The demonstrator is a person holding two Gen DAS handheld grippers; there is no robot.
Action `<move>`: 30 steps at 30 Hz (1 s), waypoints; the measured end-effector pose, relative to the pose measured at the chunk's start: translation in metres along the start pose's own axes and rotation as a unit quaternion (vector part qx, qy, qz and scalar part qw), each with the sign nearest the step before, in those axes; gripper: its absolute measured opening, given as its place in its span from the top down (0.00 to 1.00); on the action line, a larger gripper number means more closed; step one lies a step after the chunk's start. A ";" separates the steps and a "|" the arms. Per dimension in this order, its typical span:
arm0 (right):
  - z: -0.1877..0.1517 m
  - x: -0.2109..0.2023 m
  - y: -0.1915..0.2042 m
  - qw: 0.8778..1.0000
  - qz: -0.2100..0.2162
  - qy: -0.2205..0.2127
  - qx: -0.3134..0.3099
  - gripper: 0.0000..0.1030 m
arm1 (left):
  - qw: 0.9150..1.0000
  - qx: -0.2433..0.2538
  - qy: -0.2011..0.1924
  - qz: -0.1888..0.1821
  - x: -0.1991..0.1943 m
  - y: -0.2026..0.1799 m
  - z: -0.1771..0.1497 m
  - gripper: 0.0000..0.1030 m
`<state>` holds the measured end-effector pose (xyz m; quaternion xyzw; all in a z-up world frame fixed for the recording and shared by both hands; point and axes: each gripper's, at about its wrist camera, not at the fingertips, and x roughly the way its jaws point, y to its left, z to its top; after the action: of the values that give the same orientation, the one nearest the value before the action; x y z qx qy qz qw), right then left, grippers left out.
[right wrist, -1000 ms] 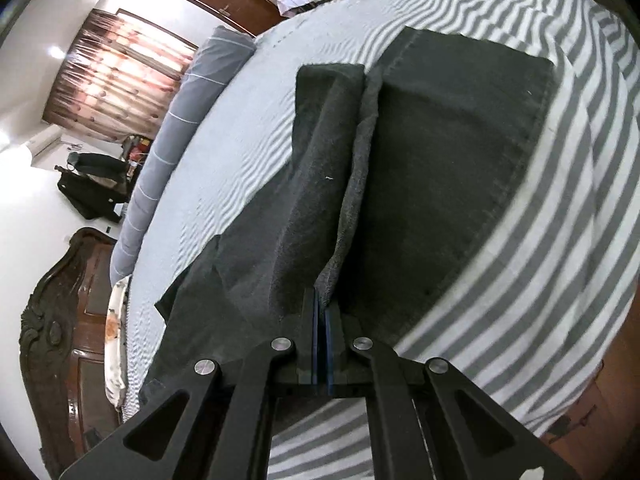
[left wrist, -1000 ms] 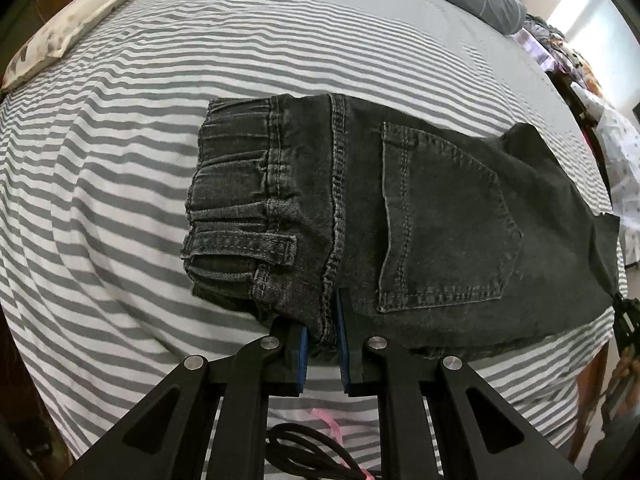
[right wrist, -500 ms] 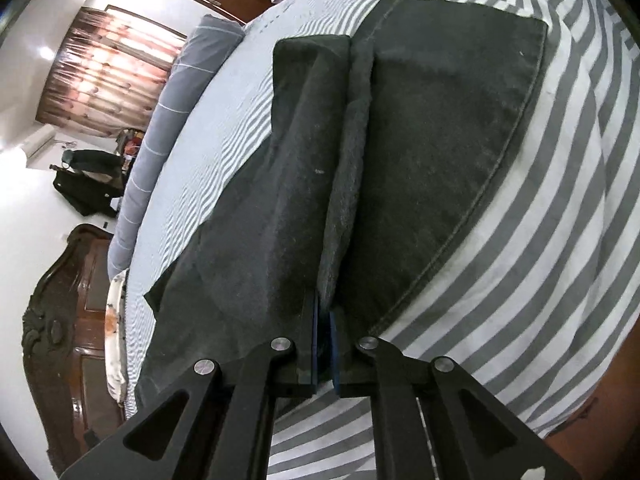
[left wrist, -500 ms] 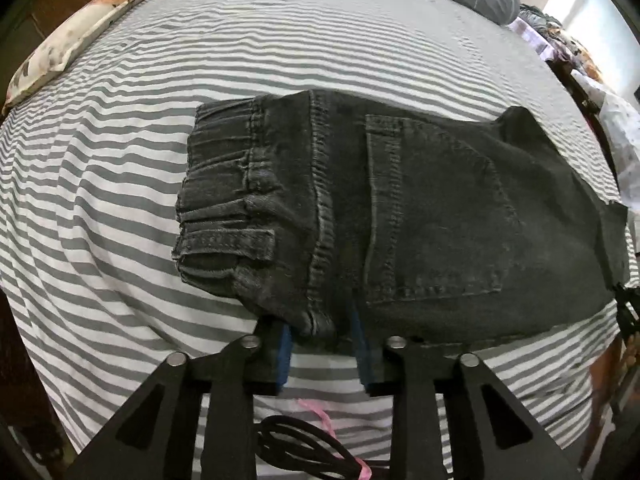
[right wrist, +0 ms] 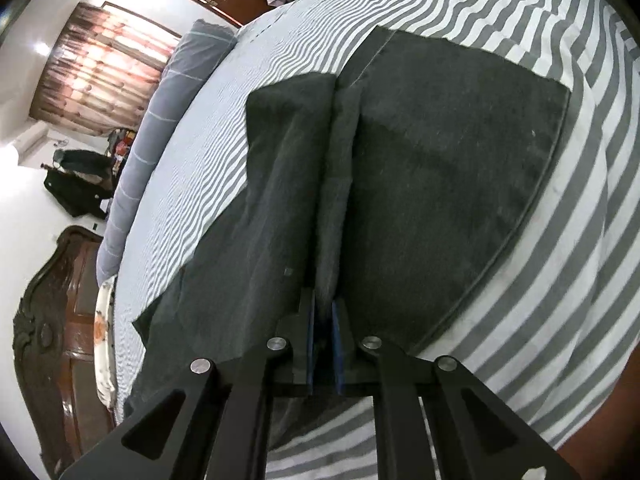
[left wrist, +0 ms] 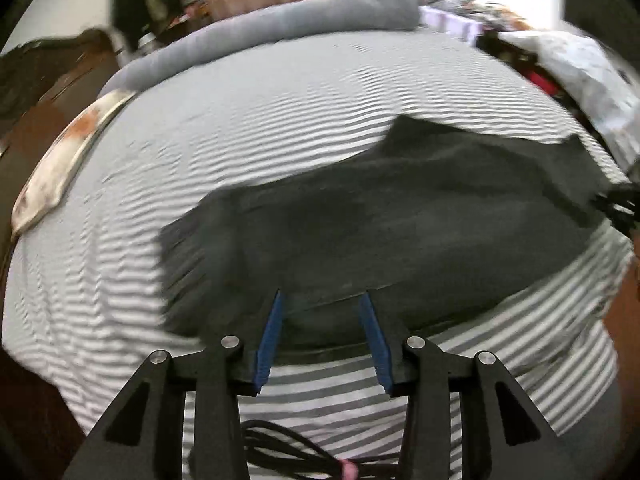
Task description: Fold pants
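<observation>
Risk: right hand-held gripper (right wrist: 323, 320) nearly together, pinching raised ridge of pants (right wrist: 440, 184) — letting go unevenly could leave fold bunched or sprung open

Risk: left hand-held gripper (left wrist: 322, 316) jaws apart, nothing held, waistband side unsecured — may slide on striped bed (left wrist: 280, 92)

Pants lie flat on bed near its front edge, long axis running across left view, leg end at right; left view blurred

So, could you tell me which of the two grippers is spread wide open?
The left gripper: its blue pads stand wide apart at the pants edge, while the right gripper's sit almost together.
</observation>
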<state>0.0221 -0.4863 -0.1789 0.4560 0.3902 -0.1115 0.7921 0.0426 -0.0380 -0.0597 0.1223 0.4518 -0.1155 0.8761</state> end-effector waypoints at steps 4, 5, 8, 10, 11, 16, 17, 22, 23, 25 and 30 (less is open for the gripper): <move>0.016 0.000 0.000 1.000 -0.009 -0.010 -0.004 0.90 | 0.997 0.066 -0.022 -0.018 -0.004 -0.047 0.009 0.59; 0.022 -0.001 -0.001 1.000 -0.012 -0.013 -0.004 0.90 | 0.996 0.085 -0.024 -0.022 -0.003 -0.060 0.012 0.59; 0.041 0.000 -0.005 1.000 -0.019 -0.013 -0.003 0.90 | 0.990 0.129 -0.037 -0.051 0.001 -0.099 0.021 0.59; 0.050 0.000 -0.006 1.000 -0.021 -0.012 -0.004 0.90 | 0.983 0.158 -0.051 -0.075 0.005 -0.127 0.028 0.59; 0.057 0.000 -0.008 1.000 -0.022 -0.010 -0.006 0.90 | 0.981 0.169 -0.055 -0.082 0.007 -0.138 0.030 0.59; 0.076 0.005 -0.012 1.000 -0.021 0.009 -0.016 0.90 | 0.964 0.228 -0.068 -0.123 0.022 -0.199 0.035 0.59; 0.081 0.006 -0.013 1.000 -0.018 0.014 -0.020 0.90 | 0.960 0.239 -0.071 -0.127 0.025 -0.209 0.034 0.59; 0.101 0.015 -0.016 0.999 -0.007 0.039 -0.031 0.90 | 0.943 0.294 -0.080 -0.137 0.042 -0.262 0.026 0.59; 0.105 0.016 -0.017 0.999 -0.005 0.040 -0.032 0.90 | 0.941 0.298 -0.079 -0.139 0.046 -0.270 0.025 0.59; 0.111 0.019 -0.016 0.999 -0.002 0.041 -0.032 0.90 | 0.937 0.308 -0.081 -0.140 0.054 -0.287 0.023 0.59; 0.125 0.027 -0.018 0.998 0.010 0.043 -0.033 0.90 | 0.929 0.338 -0.089 -0.121 0.073 -0.318 0.018 0.59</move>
<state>0.0950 -0.5928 -0.1751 0.4380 0.4227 -0.0710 0.7903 -0.0021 -0.3501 -0.1440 0.3450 0.3178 -0.3774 0.7985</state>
